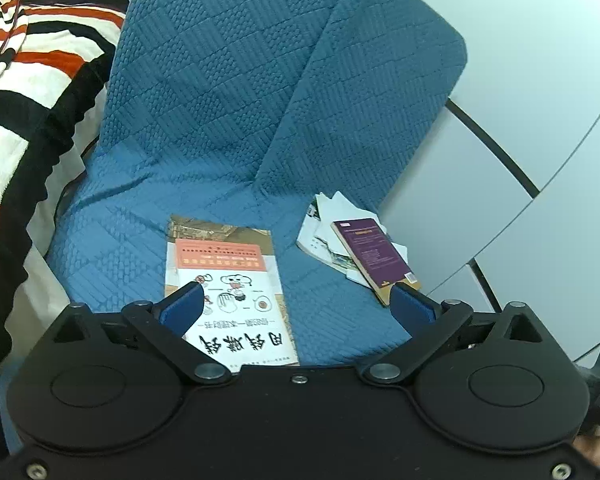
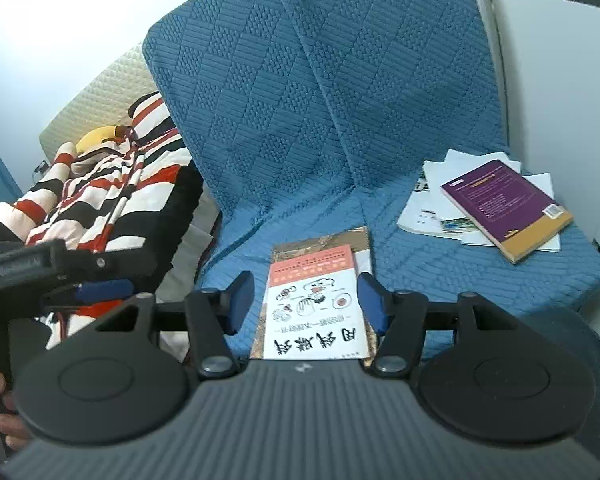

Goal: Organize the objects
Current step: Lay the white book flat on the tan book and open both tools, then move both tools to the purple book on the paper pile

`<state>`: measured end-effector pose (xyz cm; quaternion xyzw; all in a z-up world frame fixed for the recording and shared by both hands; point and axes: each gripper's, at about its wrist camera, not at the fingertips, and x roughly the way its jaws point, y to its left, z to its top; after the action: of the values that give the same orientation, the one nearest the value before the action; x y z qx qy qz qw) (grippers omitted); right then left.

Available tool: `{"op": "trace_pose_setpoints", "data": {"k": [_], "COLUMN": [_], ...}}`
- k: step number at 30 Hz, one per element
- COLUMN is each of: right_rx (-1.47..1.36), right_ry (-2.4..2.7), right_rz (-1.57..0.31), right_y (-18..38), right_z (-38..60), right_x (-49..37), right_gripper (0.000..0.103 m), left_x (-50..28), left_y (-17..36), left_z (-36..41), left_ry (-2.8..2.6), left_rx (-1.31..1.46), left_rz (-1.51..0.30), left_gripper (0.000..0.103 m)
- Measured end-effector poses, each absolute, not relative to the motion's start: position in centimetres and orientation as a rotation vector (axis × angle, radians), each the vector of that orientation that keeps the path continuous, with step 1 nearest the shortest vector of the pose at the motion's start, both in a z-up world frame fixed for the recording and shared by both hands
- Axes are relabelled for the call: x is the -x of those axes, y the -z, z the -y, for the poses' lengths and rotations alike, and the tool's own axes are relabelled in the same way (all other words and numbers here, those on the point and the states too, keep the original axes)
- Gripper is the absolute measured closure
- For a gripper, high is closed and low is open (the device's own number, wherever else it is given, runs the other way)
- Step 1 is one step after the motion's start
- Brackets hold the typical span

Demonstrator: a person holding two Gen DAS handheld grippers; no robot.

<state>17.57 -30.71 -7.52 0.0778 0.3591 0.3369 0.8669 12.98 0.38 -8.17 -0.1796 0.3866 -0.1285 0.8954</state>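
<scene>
White illustrated book (image 1: 236, 300) lies flat, cover up, on the blue quilted sofa seat (image 1: 132, 240), squared on top of a brownish book whose edges show behind and beside it, so likely a stack being built in the middle. Purple book (image 1: 374, 256) sits askew on a messy heap of loose papers (image 1: 324, 236) at the seat's far corner by the wall, probably still to be sorted. Striped blanket (image 2: 112, 200) bunched on the next seat. Left tongs (image 1: 296, 300) spread wide, nothing between them, hovering clear above the stack. Right tongs (image 2: 306, 300) about half open, empty, framing the white book from above, apparently without contact.
</scene>
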Motion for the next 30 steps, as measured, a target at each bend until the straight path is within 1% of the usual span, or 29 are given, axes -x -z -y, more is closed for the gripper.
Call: {"op": "trace_pose_setpoints", "data": {"k": [2, 7, 15, 28, 30], "right_rx": [-0.176, -0.154, -0.101, -0.075, -0.08], "right_ry": [-0.699, -0.703, -0.703, -0.672, -0.665], "right_rz": [-0.754, -0.737, -0.707, -0.691, -0.687], "right_y": [7.7, 7.6, 7.2, 7.6, 7.8], "right_z": [31.3, 32.5, 34.1, 37.1, 37.7], "right_x": [-17.1, -16.3, -16.1, -16.3, -16.5], "right_gripper": [0.043, 0.043, 0.042, 0.041, 0.022], "left_x": [-12.4, -11.1, -9.8, -9.7, -9.8], "left_y": [8.0, 7.8, 8.4, 8.7, 8.9], "left_z": [0.4, 2.2, 4.5, 8.0, 8.5], "left_ry": [0.254, 0.24, 0.238, 0.257, 0.26], "left_rx": [0.361, 0.321, 0.354, 0.343, 0.347], "left_rz": [-0.799, -0.802, -0.809, -0.815, -0.82], "left_gripper": [0.001, 0.001, 0.001, 0.001, 0.001]}}
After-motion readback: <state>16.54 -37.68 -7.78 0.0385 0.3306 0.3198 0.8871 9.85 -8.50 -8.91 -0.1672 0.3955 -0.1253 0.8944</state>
